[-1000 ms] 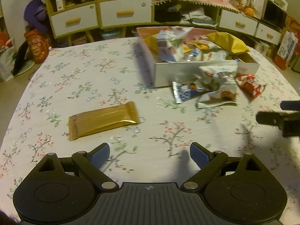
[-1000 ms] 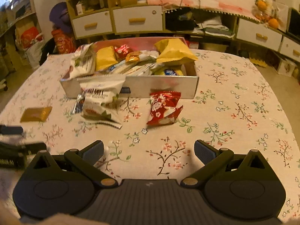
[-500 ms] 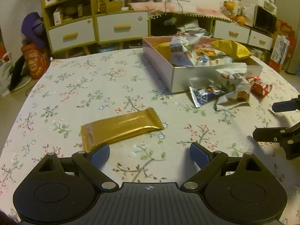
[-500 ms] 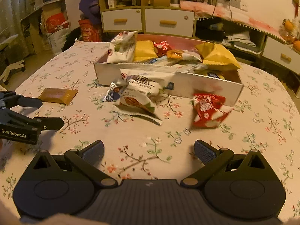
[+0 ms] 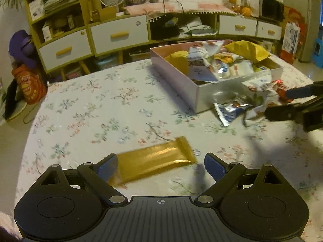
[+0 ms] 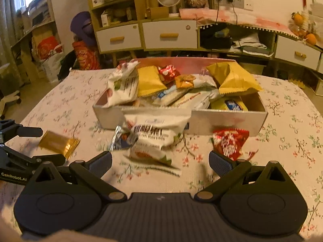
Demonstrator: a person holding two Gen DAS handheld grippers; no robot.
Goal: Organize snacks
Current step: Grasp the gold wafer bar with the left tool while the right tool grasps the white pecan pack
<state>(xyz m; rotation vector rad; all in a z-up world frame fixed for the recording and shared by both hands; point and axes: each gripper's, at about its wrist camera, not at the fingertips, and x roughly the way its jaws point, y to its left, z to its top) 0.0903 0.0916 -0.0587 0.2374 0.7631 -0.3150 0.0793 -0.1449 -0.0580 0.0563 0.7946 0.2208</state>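
Left gripper [image 5: 160, 166] wide open, nothing held; gold bar [image 5: 155, 160] flat on tablecloth between jaws (slightly skewed); should be squared and closed across its width; right gripper [image 6: 160, 161] open, empty.

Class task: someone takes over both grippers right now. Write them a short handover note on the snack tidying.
Left gripper: open, empty, fingers either side of the gold bar lying on the table.
Right gripper: open, empty, facing the white packet and red packet.
Done: the box already holds many snacks.
Left: gold bar, white packet, silver-blue packet and red packet lie outside the box.
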